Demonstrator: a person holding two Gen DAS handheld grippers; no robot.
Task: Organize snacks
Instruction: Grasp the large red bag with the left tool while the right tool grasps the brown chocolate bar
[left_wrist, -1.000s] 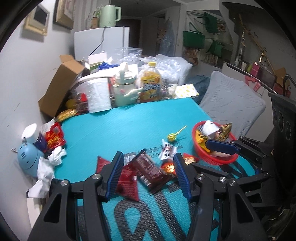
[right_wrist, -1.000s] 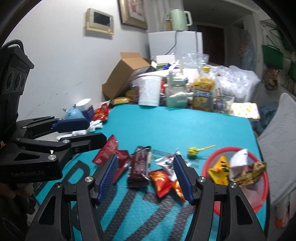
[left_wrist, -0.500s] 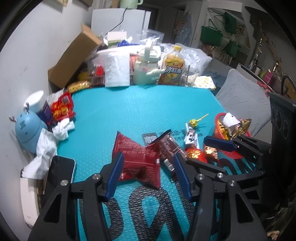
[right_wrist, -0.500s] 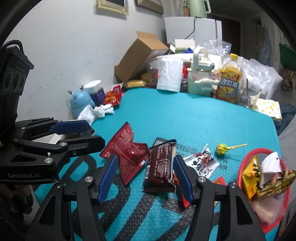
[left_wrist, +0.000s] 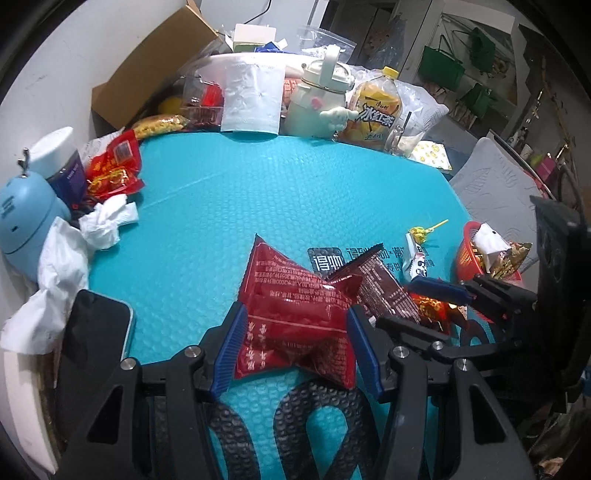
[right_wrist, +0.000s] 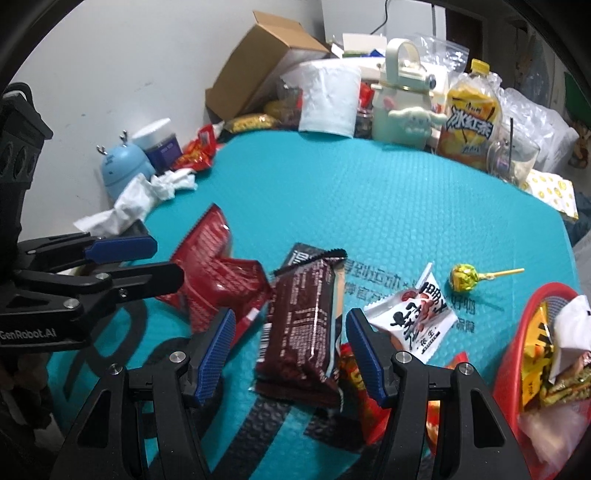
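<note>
Red packet (left_wrist: 295, 314) between spread left gripper (left_wrist: 295, 350) | brown bar (right_wrist: 306, 325) between spread right gripper (right_wrist: 288, 350)

wall (right_wrist: 110, 66): white, scuffed | chair (left_wrist: 495, 192): grey, beside table | green bags (left_wrist: 443, 66): hung at back

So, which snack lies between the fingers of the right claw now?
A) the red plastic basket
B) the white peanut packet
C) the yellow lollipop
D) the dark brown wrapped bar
D: in the right wrist view the dark brown wrapped bar lies on the teal mat between the open fingers of the right claw, not yet pressed.
</note>
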